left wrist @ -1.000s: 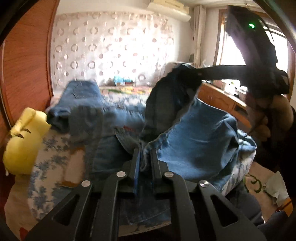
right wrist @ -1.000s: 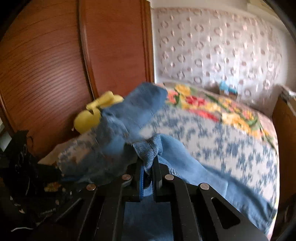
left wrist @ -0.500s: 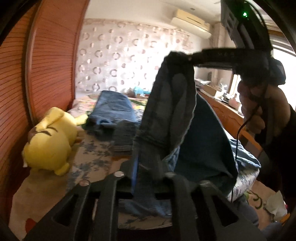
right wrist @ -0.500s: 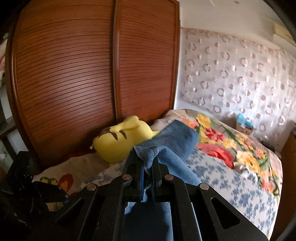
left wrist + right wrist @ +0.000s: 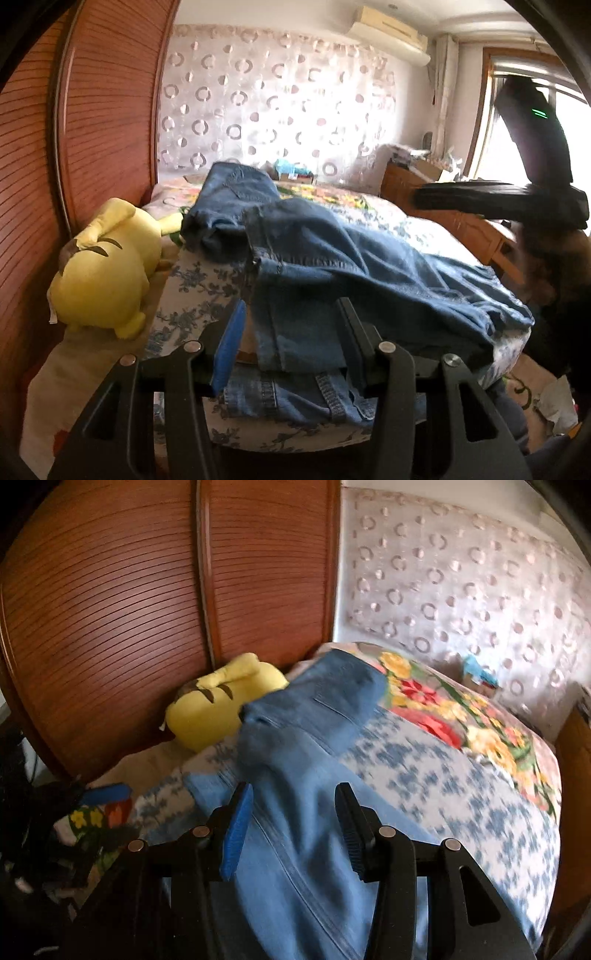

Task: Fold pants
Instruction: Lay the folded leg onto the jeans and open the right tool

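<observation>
Blue denim pants [image 5: 332, 258] lie folded over on the flowered bed [image 5: 192, 291], a leg laid across the waistband part. My left gripper [image 5: 291, 332] is open, its jaws wide apart either side of the hem of the upper layer, holding nothing. My right gripper [image 5: 291, 819] is open too, above the pants [image 5: 295, 794], which run away toward the wardrobe. It also shows in the left wrist view [image 5: 498, 199], held in a hand at the right above the bed.
A yellow plush toy [image 5: 103, 266] lies at the bed's left side against the brown slatted wardrobe [image 5: 129, 609]. A wooden cabinet [image 5: 424, 184] stands at the right by the window. A patterned curtain [image 5: 277, 103] hangs behind the bed.
Both grippers have let go of the pants and opened. The lifted leg has dropped flat across the rest of the pants. The right gripper has moved away to the right.
</observation>
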Demonstrator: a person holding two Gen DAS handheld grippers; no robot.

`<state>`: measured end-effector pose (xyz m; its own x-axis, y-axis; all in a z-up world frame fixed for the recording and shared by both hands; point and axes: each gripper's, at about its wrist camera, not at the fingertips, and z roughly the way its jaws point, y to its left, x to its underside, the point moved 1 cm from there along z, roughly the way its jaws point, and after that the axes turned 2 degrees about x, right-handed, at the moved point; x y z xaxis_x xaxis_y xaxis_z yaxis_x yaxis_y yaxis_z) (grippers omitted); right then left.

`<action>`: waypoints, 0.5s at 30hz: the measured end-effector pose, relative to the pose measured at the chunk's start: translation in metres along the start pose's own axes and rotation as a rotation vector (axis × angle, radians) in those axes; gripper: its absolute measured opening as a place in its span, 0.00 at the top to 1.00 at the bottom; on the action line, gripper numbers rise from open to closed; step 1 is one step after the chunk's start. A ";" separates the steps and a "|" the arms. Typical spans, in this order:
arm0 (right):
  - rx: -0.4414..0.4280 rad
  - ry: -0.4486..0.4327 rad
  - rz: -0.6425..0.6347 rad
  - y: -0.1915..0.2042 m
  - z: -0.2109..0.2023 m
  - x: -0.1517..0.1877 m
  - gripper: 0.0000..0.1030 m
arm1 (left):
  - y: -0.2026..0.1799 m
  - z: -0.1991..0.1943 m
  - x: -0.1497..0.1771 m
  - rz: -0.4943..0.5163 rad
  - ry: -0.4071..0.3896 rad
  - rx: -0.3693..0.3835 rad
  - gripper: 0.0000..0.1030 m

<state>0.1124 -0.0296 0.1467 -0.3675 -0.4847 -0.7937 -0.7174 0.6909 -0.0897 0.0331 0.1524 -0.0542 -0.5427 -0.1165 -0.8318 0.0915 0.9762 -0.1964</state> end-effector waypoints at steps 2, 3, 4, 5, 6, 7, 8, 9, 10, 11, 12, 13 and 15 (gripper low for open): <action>0.023 -0.006 0.020 -0.011 -0.017 0.025 0.54 | 0.000 0.009 0.001 0.002 0.016 0.000 0.51; 0.023 -0.008 0.034 -0.013 -0.027 0.040 0.54 | 0.001 0.015 0.001 0.002 0.027 -0.004 0.51; 0.023 -0.006 0.052 -0.014 -0.034 0.052 0.54 | 0.000 0.019 0.001 0.005 0.034 -0.008 0.51; 0.024 -0.003 0.068 -0.016 -0.041 0.064 0.54 | 0.000 0.022 0.000 0.007 0.035 -0.011 0.51; 0.030 0.002 0.078 -0.018 -0.045 0.075 0.54 | 0.001 0.027 -0.001 0.008 0.036 -0.014 0.51; 0.035 0.006 0.087 -0.019 -0.049 0.086 0.54 | 0.001 0.029 0.000 0.009 0.040 -0.016 0.51; 0.037 0.010 0.096 -0.018 -0.051 0.098 0.54 | 0.002 0.033 -0.001 0.010 0.047 -0.019 0.51; 0.035 0.018 0.112 -0.019 -0.054 0.107 0.54 | 0.002 0.035 -0.002 0.012 0.051 -0.020 0.51; 0.034 0.024 0.125 -0.019 -0.057 0.115 0.54 | 0.004 0.039 -0.002 0.017 0.057 -0.023 0.51; 0.035 0.025 0.135 -0.017 -0.058 0.122 0.54 | 0.005 0.042 -0.004 0.019 0.062 -0.033 0.51; 0.029 0.028 0.145 -0.017 -0.060 0.127 0.54 | 0.007 0.044 -0.005 0.020 0.065 -0.042 0.51; 0.018 0.032 0.152 -0.018 -0.063 0.132 0.54 | 0.009 0.046 -0.007 0.019 0.067 -0.051 0.51; 0.011 0.033 0.157 -0.010 -0.061 0.134 0.54 | 0.013 0.044 -0.013 0.005 0.054 -0.056 0.51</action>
<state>0.0342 -0.1349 0.0780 -0.4943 -0.3872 -0.7783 -0.6427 0.7657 0.0273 0.0776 0.1582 -0.0685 -0.5868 -0.1031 -0.8032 0.0484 0.9856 -0.1618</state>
